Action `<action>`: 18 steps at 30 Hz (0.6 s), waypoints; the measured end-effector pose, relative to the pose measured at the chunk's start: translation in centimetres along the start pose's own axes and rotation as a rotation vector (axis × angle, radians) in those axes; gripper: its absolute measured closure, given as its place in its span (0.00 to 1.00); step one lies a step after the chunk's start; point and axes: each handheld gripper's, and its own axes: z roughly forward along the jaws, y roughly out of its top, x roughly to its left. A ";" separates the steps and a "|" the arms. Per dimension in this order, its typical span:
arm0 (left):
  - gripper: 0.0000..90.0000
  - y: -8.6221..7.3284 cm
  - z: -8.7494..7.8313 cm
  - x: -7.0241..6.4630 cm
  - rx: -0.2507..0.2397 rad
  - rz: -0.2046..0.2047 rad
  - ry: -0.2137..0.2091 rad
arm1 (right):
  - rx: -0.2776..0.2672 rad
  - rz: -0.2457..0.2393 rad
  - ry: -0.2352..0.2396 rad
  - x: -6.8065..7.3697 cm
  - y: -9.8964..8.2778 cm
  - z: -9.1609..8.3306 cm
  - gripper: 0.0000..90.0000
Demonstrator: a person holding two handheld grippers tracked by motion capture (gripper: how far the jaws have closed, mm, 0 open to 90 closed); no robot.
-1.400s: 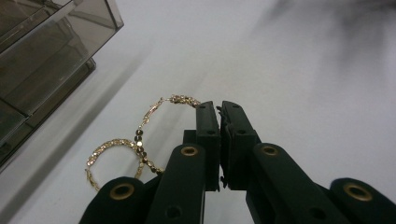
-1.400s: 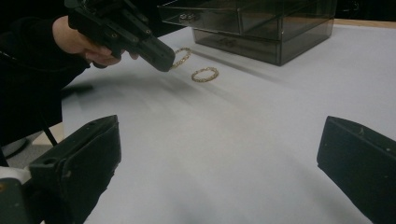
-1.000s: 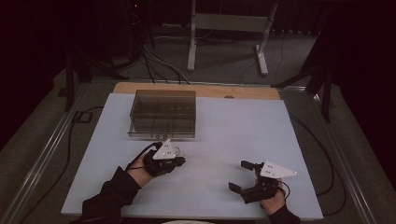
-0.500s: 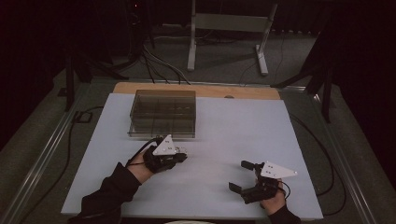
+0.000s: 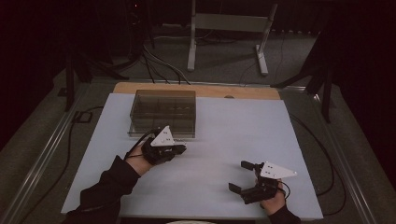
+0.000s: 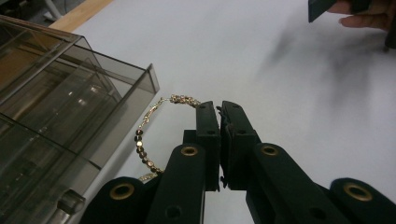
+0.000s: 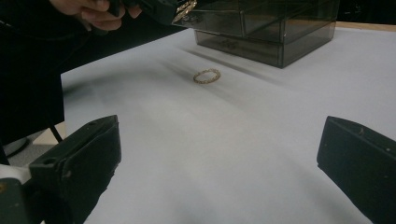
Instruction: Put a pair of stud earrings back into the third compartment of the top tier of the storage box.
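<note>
My left gripper [image 5: 181, 149] hovers just in front of the smoky clear compartment box [image 5: 162, 112]. In the left gripper view its jaws [image 6: 219, 105] are shut on a bracelet [image 6: 144, 140] of gold and brown beads, which hangs in a loop beside the box corner [image 6: 140, 84]. My right gripper [image 5: 239, 176] rests near the table's front right, open with nothing between its jaws [image 7: 222, 140]. In the right gripper view a second gold bracelet [image 7: 206, 76] lies flat on the white table in front of the box [image 7: 266, 28], with the left gripper [image 7: 159, 7] above it.
The white table top [image 5: 233, 130] has a wooden strip [image 5: 196, 88] along its far edge. Cables and a metal stand [image 5: 224, 28] are on the floor behind. The person's dark sleeve [image 5: 107, 186] comes in at the front left.
The left gripper has risen a little off the table with the bracelet and stays shut. The right gripper has kept still.
</note>
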 end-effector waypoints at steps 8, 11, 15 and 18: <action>0.98 0.5 0.0 1.0 -0.006 -0.019 0.010 | 0.000 0.001 0.000 -0.1 0.0 0.0 0.00; 0.98 0.7 -0.1 1.5 -0.008 -0.021 0.023 | 0.004 -0.007 0.001 0.0 0.0 0.1 0.00; 0.98 1.1 -0.2 2.4 -0.022 -0.042 0.037 | 0.008 0.000 0.002 0.0 0.0 0.1 0.00; 0.98 1.5 -0.2 3.1 -0.031 -0.060 0.054 | 0.008 -0.002 0.001 0.0 0.0 0.1 0.00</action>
